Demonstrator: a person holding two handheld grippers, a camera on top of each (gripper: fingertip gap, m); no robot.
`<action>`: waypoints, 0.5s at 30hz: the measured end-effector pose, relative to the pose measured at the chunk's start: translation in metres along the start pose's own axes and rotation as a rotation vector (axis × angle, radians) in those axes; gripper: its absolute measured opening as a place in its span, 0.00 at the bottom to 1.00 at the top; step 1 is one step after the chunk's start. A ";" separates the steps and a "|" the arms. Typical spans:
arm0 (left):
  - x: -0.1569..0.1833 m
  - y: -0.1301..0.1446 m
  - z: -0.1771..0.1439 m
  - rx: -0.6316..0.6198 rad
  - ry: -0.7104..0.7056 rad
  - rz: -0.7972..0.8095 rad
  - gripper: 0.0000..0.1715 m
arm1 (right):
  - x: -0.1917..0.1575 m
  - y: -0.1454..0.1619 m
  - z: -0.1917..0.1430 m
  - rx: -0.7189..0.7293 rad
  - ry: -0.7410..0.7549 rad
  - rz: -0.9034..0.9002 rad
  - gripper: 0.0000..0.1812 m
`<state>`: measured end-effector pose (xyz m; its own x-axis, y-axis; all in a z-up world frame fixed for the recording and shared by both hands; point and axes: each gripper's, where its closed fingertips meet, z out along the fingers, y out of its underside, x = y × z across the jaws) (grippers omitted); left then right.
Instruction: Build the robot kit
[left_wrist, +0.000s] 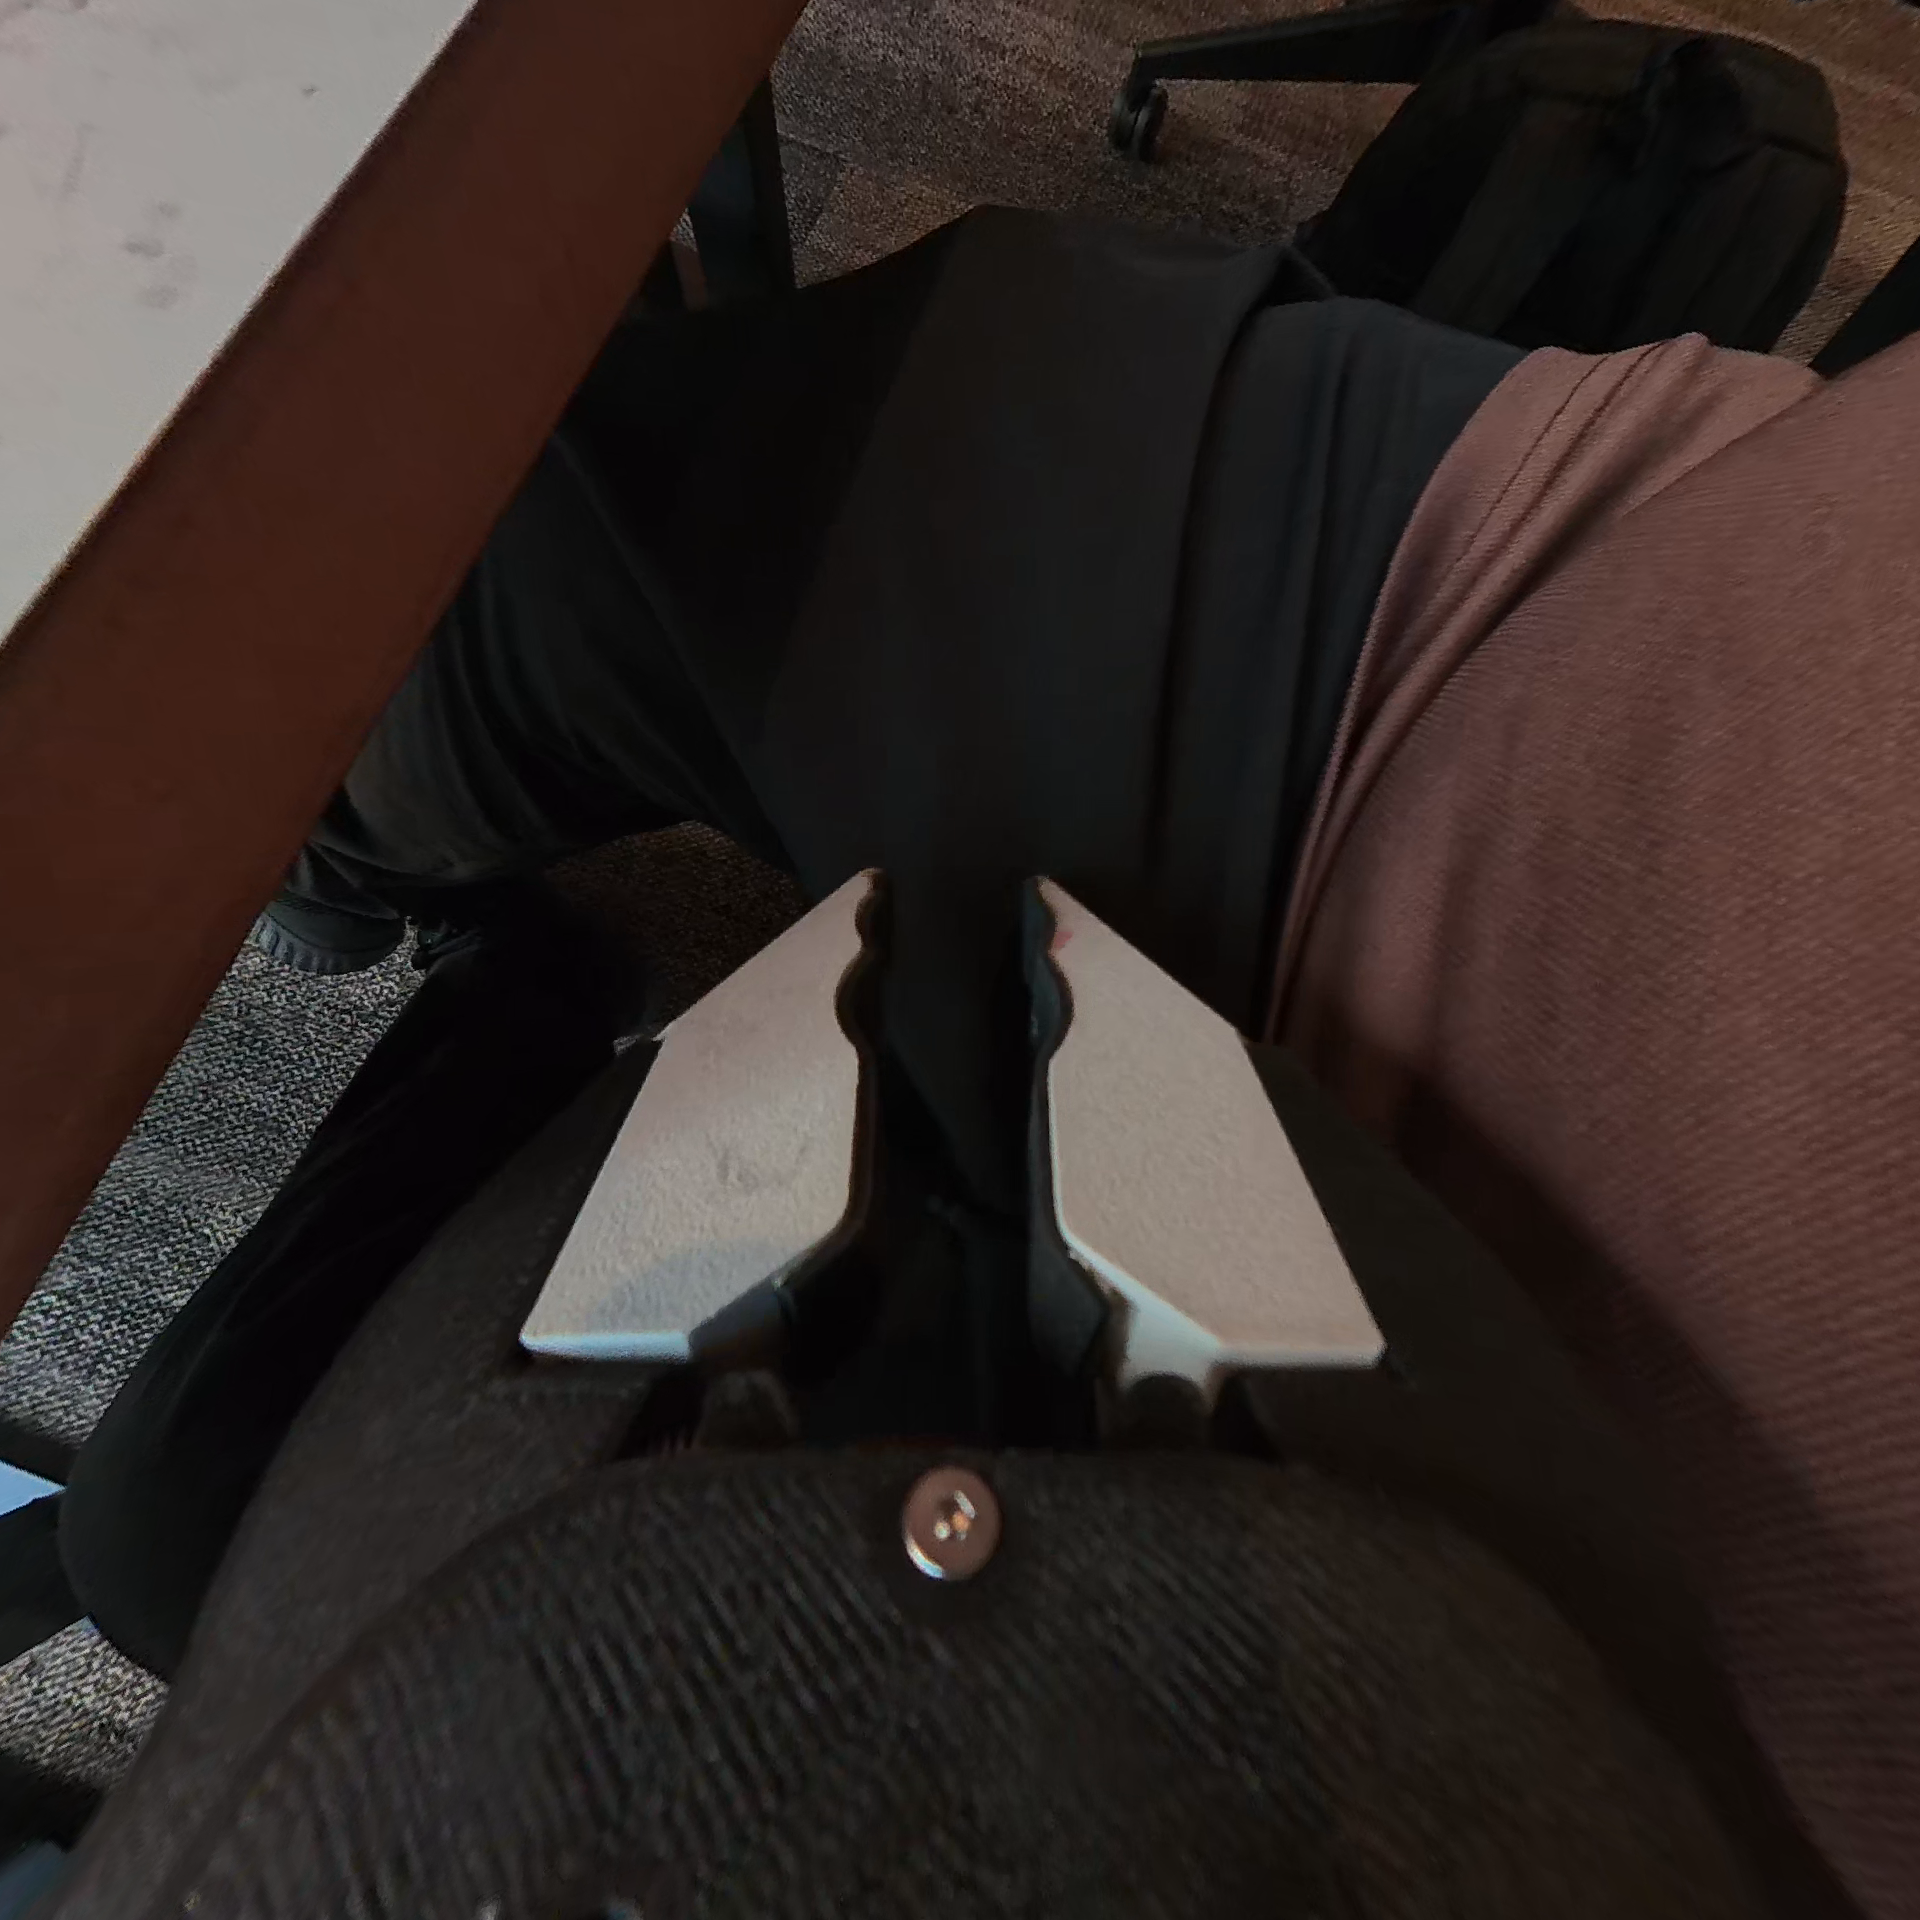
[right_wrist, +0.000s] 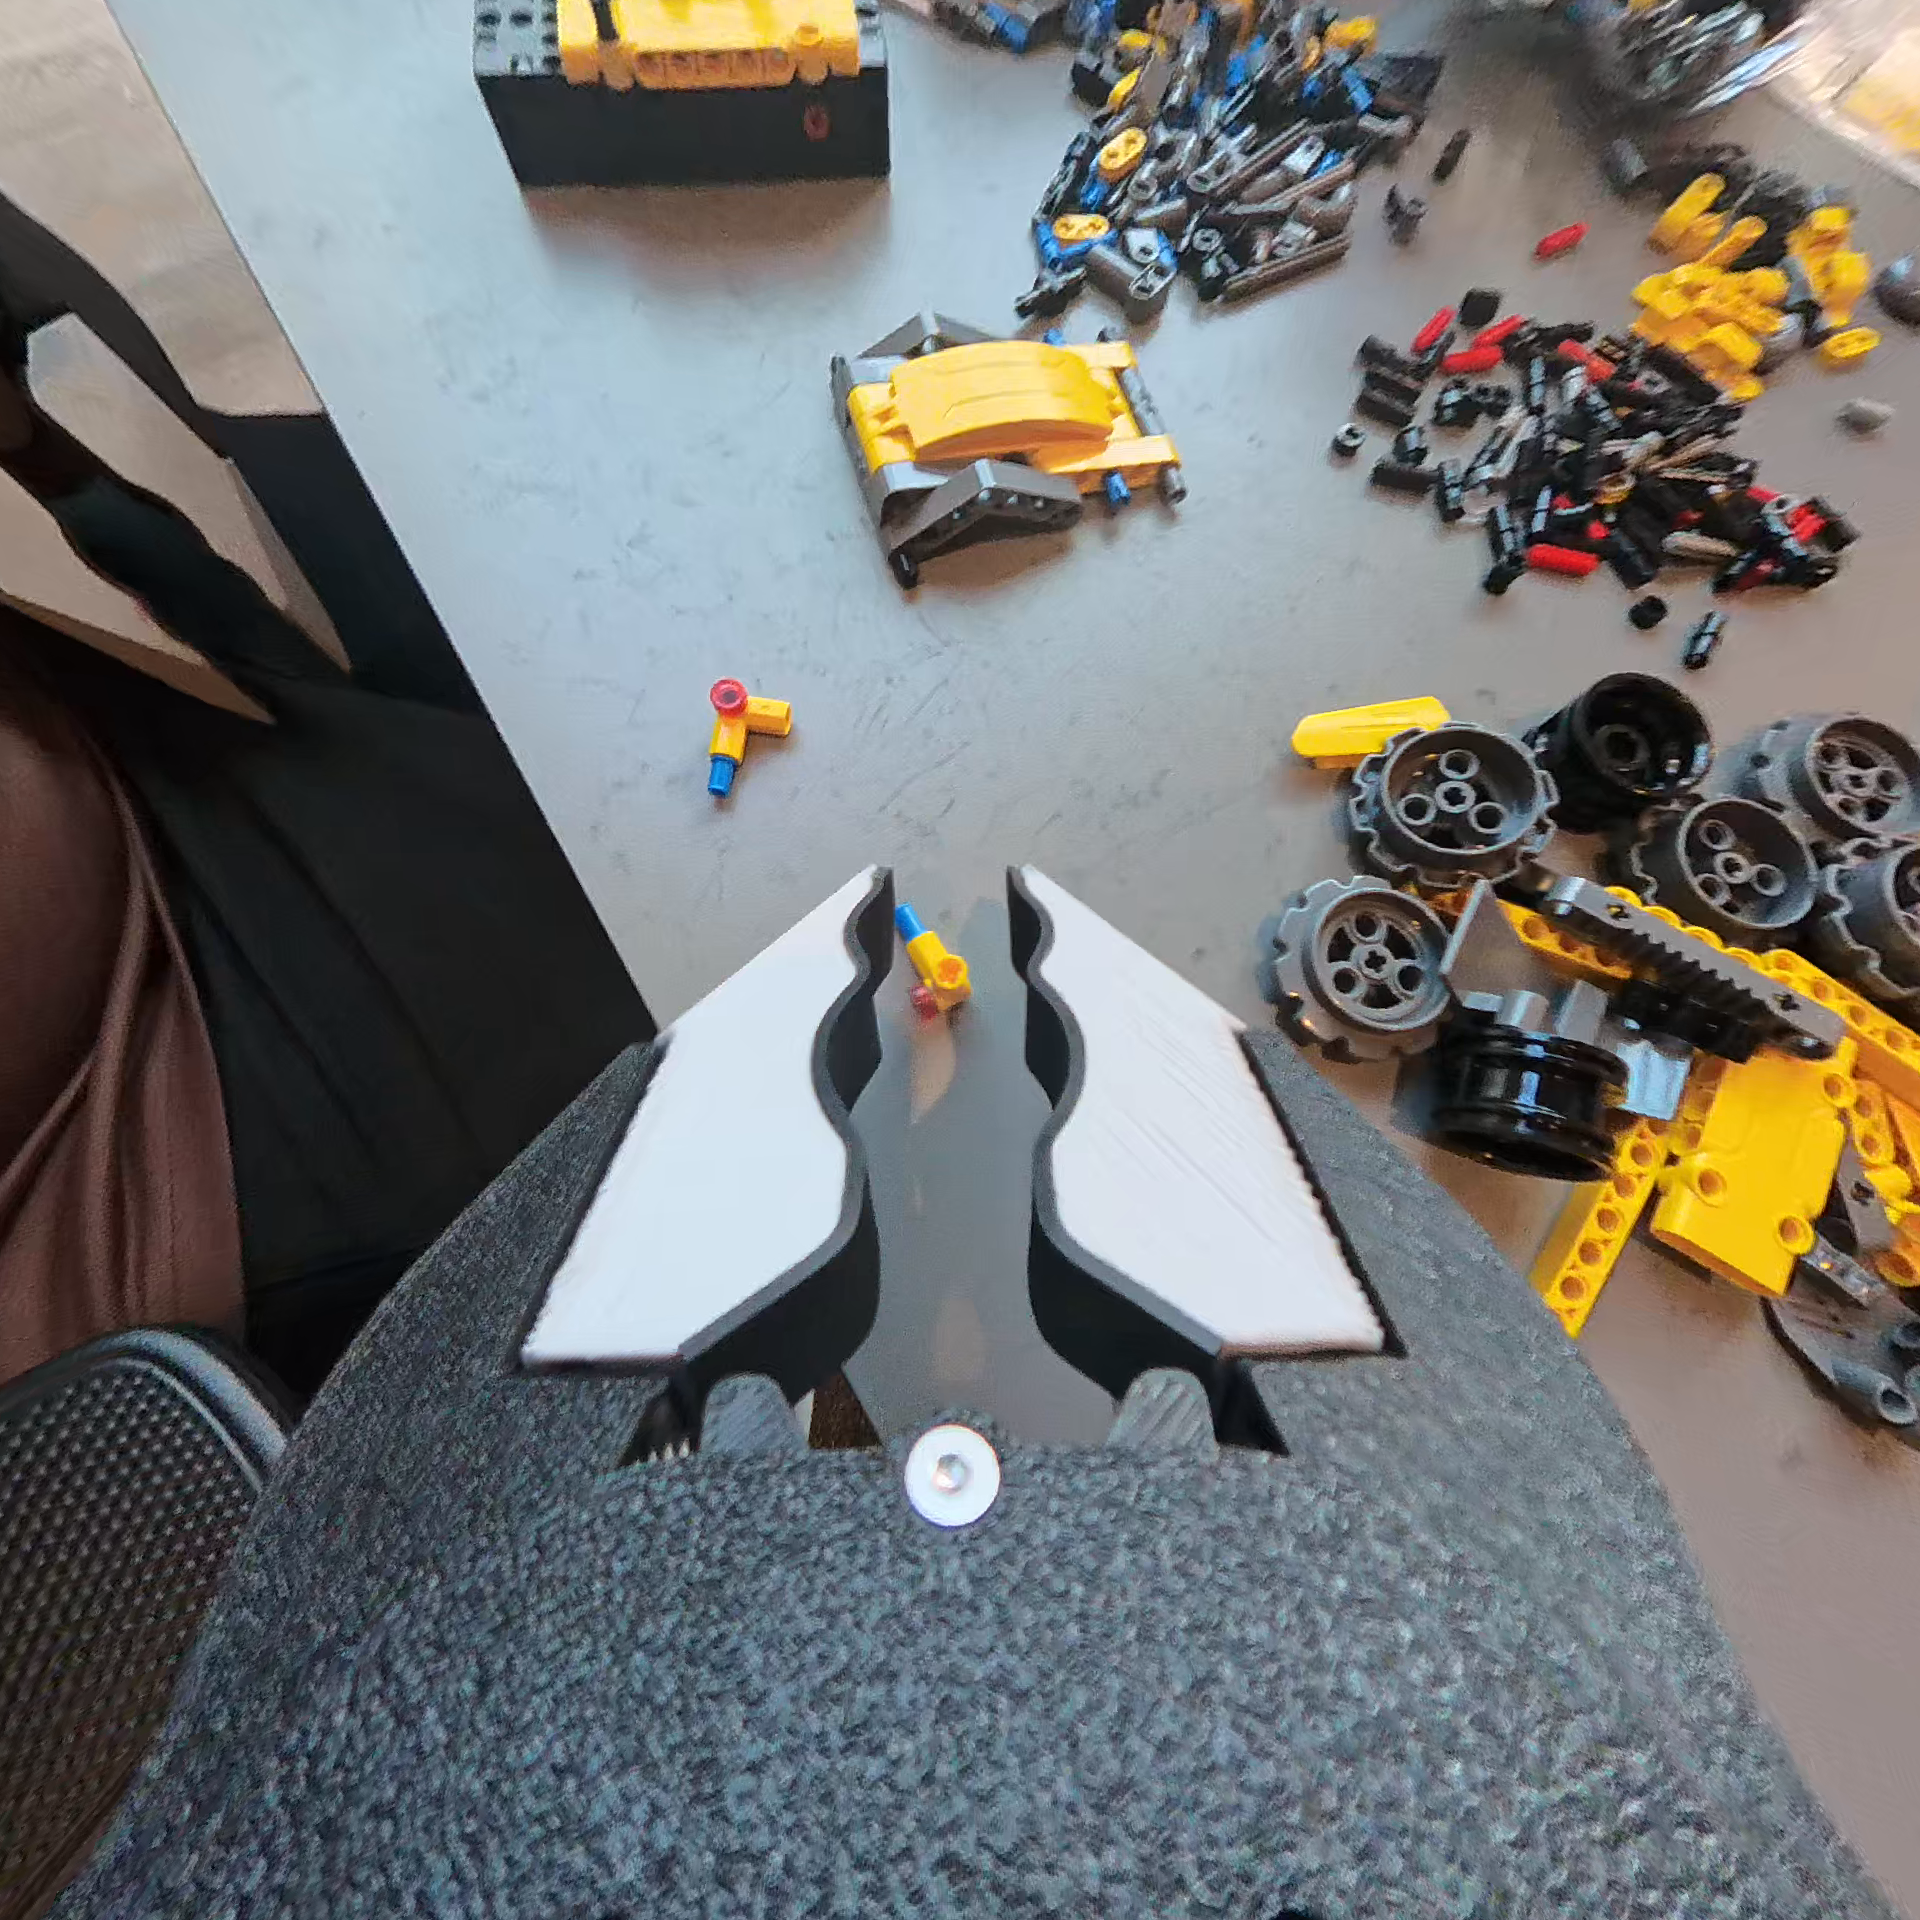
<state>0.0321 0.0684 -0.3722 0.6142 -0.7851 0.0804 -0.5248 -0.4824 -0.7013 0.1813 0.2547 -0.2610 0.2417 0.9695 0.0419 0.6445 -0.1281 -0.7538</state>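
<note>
Nearest us, the left gripper hangs below the brown table edge. Its jaws are a narrow way apart and hold nothing, with a person's dark trousers and the speckled carpet beyond.

The right gripper is over the grey table, jaws likewise apart and clamped on nothing. Between its fingers shows a small yellow connector with a blue pin and a red end. It touches neither finger, and we cannot tell whether it lies on the table or is a reflection. A like connector piece lies just beyond, to the left.

To the right sit dark toothed wheels beside a half-built yellow vehicle. Farther off are a yellow-and-grey assembly, heaps of loose bricks, and a black box.
</note>
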 end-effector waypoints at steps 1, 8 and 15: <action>0.000 0.000 0.000 0.001 -0.004 0.002 0.13 | 0.002 -0.002 -0.001 0.019 0.012 0.004 0.12; 0.002 -0.009 -0.002 0.055 -0.021 -0.014 0.13 | 0.003 -0.023 -0.012 0.170 0.055 0.035 0.14; 0.001 -0.014 -0.005 0.073 -0.055 -0.001 0.14 | 0.007 -0.026 -0.012 0.202 0.069 0.084 0.19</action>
<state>0.0374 0.0720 -0.3588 0.6467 -0.7615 0.0436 -0.4811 -0.4516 -0.7514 0.1747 0.2622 -0.2329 0.3420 0.9396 0.0128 0.4631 -0.1567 -0.8723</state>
